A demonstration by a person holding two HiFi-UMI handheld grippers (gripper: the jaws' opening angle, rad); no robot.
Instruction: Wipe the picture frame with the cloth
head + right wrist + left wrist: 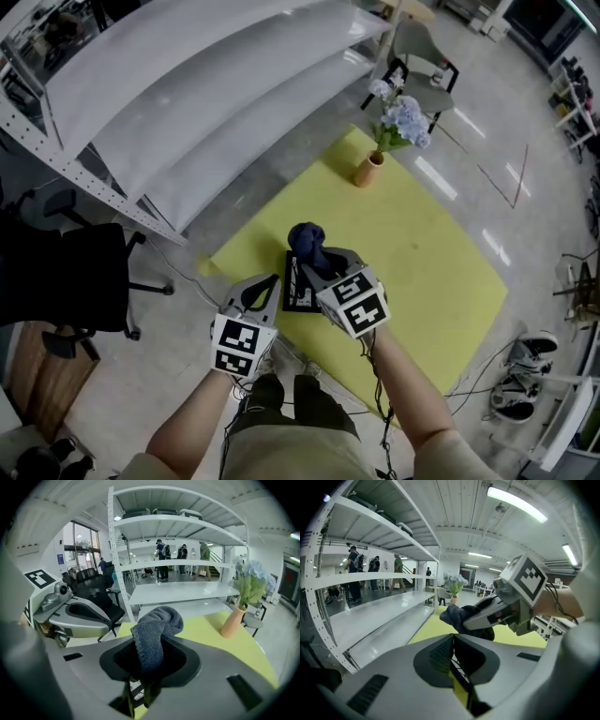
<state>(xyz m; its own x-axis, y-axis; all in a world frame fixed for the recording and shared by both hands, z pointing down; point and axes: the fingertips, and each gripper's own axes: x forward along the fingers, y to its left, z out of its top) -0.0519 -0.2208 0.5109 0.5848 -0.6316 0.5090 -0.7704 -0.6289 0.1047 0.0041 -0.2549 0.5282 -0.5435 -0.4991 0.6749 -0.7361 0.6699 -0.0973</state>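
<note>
Going left to right: the left gripper (269,292) is closed tight on the left edge of the picture frame (299,284), which sits over the yellow mat (422,262). Can't tell if it's lifted or resting there. Right next to it, the right gripper (322,265) is pinched hard on a bunched dark blue cloth (307,240) that pokes out by the frame's far end. There's a vase (368,170) further back.

Looks to me like the wipe is just getting going. Next it needs the cloth pressed onto the frame's face and dragged across, with the left grip staying steady.
</note>
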